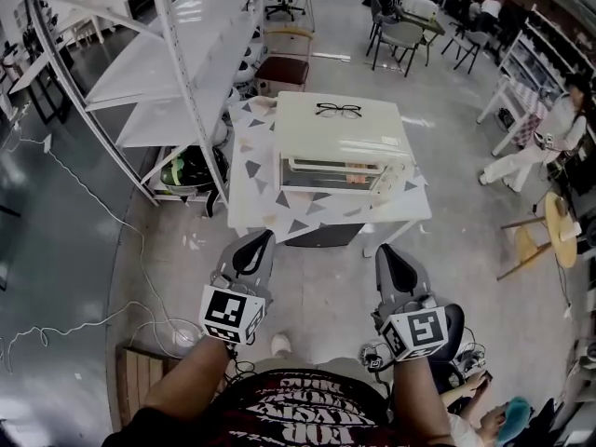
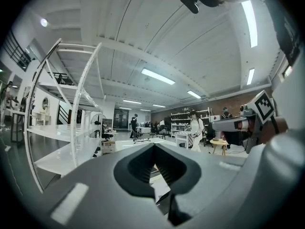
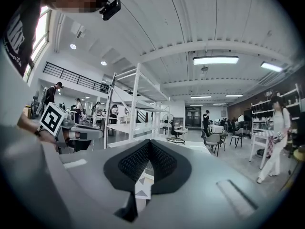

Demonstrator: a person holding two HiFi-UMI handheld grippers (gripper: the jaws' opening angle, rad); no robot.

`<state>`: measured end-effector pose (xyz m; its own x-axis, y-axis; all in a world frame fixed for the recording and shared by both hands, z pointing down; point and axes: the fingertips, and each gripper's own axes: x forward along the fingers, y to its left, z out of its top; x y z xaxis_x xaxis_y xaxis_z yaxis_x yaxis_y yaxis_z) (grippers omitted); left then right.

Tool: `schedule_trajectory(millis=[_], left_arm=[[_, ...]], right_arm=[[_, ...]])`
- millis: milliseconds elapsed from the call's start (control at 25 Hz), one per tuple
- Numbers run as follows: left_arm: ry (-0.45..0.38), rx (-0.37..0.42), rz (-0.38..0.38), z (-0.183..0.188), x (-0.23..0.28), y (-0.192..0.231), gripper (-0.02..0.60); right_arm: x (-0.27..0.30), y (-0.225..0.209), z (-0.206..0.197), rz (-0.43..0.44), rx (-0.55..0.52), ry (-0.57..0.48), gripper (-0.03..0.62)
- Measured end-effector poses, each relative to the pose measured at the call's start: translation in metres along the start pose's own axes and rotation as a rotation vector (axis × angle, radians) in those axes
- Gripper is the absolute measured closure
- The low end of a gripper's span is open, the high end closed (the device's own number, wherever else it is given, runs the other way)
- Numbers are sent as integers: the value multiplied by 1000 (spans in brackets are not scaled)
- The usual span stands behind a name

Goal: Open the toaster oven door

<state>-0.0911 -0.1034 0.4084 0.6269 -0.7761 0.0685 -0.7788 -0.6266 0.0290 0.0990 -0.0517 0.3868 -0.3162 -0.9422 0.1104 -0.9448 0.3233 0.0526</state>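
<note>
Reaching the toaster oven [image 1: 340, 142], mid-table [image 1: 250, 198] with its door [image 1: 326, 177] shut, likely calls for parting the left gripper [image 1: 255, 246] or right gripper [image 1: 395, 259], both pressed together, empty, well short.

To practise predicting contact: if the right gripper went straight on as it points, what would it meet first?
Probably the white boxy toaster oven, near its right end, on the triangle-patterned table; depth is unclear.

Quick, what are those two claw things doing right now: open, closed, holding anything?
Left gripper: closed, jaws together, holding nothing.
Right gripper: closed, jaws together, holding nothing.
</note>
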Motion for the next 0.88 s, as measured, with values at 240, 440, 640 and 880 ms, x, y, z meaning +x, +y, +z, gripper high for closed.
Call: schedule_trajectory(millis=[240, 440, 640, 880], left_arm=[[-1, -26, -11, -5, 3, 7, 581], [-3, -38, -25, -6, 8, 3, 581], [-7, -40, -21, -3, 14, 5, 581], [-18, -41, 14, 1, 29, 20, 581]], right_arm=[[4, 4, 1, -9, -21, 14, 566], [2, -2, 0, -24, -23, 26, 566], [8, -6, 1, -15, -34, 32, 566], [35, -13, 6, 29, -49, 24, 566]])
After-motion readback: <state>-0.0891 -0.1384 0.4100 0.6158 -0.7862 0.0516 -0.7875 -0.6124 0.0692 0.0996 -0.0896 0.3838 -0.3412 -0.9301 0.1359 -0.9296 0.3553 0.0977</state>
